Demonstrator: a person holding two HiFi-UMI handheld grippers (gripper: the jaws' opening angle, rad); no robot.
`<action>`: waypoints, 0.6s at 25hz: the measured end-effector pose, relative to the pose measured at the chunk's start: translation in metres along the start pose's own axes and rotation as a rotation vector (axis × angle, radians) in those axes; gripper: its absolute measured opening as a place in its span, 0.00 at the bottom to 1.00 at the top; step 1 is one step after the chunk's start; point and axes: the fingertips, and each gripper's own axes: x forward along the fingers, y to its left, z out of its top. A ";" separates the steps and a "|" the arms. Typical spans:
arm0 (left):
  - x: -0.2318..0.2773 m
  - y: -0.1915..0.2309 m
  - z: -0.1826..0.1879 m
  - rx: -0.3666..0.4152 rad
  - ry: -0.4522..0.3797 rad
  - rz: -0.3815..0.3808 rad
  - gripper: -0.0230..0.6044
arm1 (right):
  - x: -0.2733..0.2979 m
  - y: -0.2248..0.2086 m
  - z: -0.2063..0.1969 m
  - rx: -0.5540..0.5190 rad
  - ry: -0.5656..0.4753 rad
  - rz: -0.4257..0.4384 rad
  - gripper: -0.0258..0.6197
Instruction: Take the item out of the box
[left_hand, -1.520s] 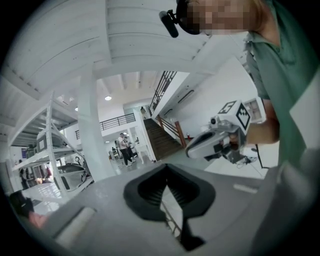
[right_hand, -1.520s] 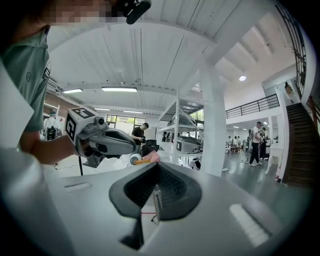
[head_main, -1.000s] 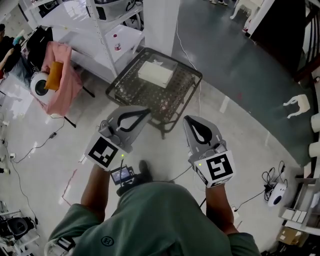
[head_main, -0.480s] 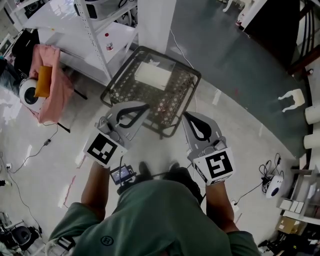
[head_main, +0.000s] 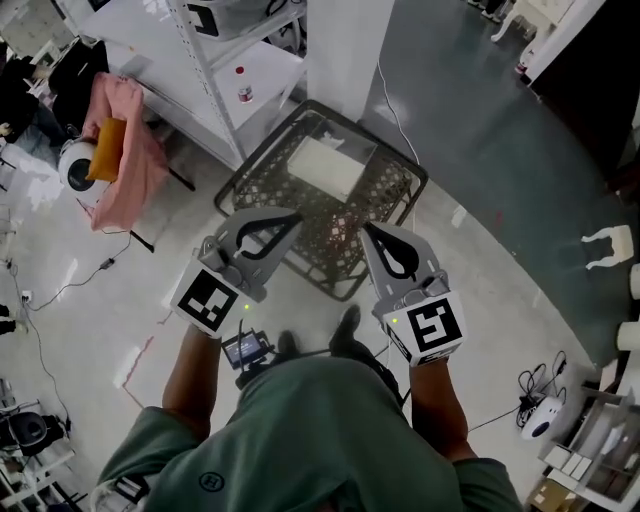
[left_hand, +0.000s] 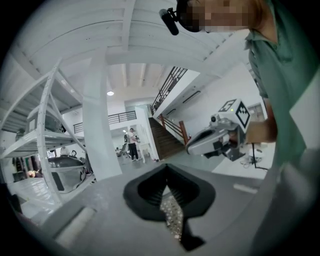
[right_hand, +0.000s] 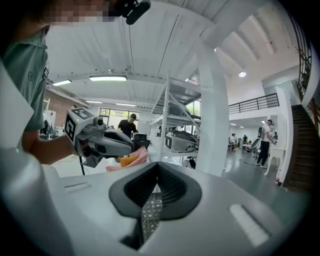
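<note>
pale glossy floor (head_main: 90, 300), white shelving (head_main: 215, 60), white pillar (head_main: 345, 45).

The person wears a green short-sleeved shirt (head_main: 300, 440) with a small round dark emblem (head_main: 213, 482) on the chest, and dark shoes (head_main: 346, 335). A black camera (left_hand: 169, 21) juts from the head. The left claw (head_main: 295, 216) and right claw (head_main: 367, 228) are smooth light-grey shells with black ribbed pads (right_hand: 172, 187) that form a teardrop outline. Each carries a white cube (head_main: 208, 301) printed with black square markers, and a small green light (head_main: 398, 322) glows beside it.
</note>
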 end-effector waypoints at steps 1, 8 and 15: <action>0.011 0.005 0.000 -0.001 0.007 0.011 0.04 | 0.004 -0.011 -0.001 0.002 -0.003 0.016 0.05; 0.074 0.026 -0.001 -0.016 0.064 0.089 0.04 | 0.021 -0.079 -0.012 0.003 -0.022 0.111 0.05; 0.106 0.042 0.002 -0.016 0.113 0.159 0.04 | 0.029 -0.119 -0.022 0.014 -0.039 0.180 0.05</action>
